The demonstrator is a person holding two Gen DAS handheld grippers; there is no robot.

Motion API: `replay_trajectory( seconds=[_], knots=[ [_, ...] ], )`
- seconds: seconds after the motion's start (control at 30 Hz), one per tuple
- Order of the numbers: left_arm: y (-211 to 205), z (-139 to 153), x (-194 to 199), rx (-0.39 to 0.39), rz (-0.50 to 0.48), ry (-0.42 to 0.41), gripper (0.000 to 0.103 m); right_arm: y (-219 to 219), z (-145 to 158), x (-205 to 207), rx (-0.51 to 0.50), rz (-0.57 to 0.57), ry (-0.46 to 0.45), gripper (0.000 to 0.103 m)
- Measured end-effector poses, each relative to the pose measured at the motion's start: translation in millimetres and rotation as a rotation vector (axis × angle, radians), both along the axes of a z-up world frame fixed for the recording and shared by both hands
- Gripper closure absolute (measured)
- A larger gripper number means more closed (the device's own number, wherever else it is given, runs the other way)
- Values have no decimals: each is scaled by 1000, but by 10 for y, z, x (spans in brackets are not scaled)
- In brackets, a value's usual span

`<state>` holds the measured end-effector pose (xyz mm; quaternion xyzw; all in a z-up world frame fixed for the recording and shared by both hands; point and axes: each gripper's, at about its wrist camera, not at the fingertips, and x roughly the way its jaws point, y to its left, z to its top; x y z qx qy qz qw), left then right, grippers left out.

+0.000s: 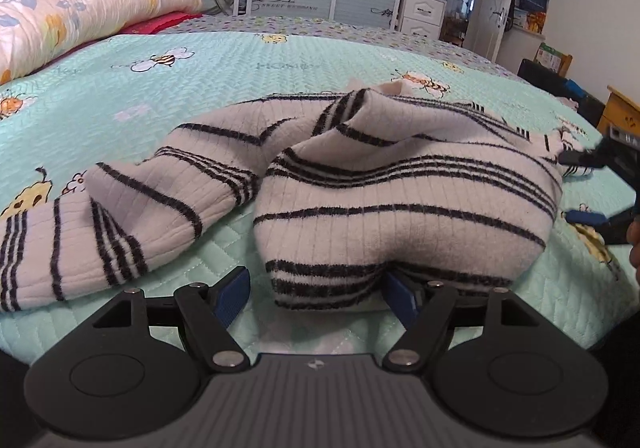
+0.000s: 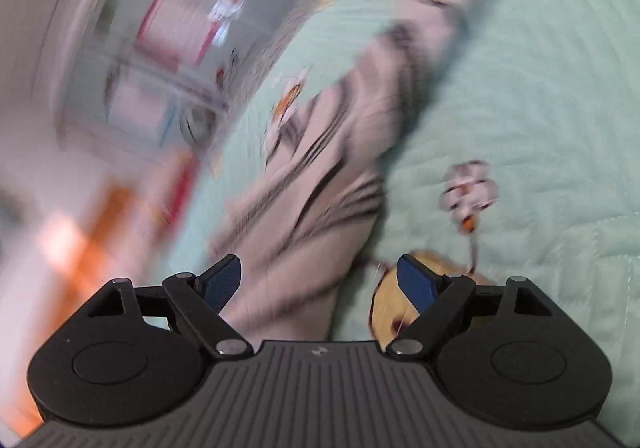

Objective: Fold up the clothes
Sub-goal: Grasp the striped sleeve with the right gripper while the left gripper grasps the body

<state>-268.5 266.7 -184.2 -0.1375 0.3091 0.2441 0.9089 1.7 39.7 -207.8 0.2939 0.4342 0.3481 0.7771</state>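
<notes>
A: Where's the work?
B: On the bed; the striped sweater lies bunched across mid-frame.
A: And the tools?
B: Left tool spread wide, a fold between its pads. Right tool, lower centre of its blurred view, gapes empty.
A: Advice?
B: Probably pinch one layer only, then spread it flat.
</notes>
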Motion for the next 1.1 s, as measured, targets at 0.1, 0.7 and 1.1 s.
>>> replay_trajectory(
  seconds=[0.1,0.7,1.1],
  knots=[
    [-10,-19,112,-3,-19,-4,33,278,-68,-128,-1,150,37,17],
    [-335,612,-70,-161,-249,-217,66,-629,173,-301,291,-56,85,34],
    [-187,246,-180,-231,-161,-127,51,5,63,-664,42,195,77,72]
  ],
)
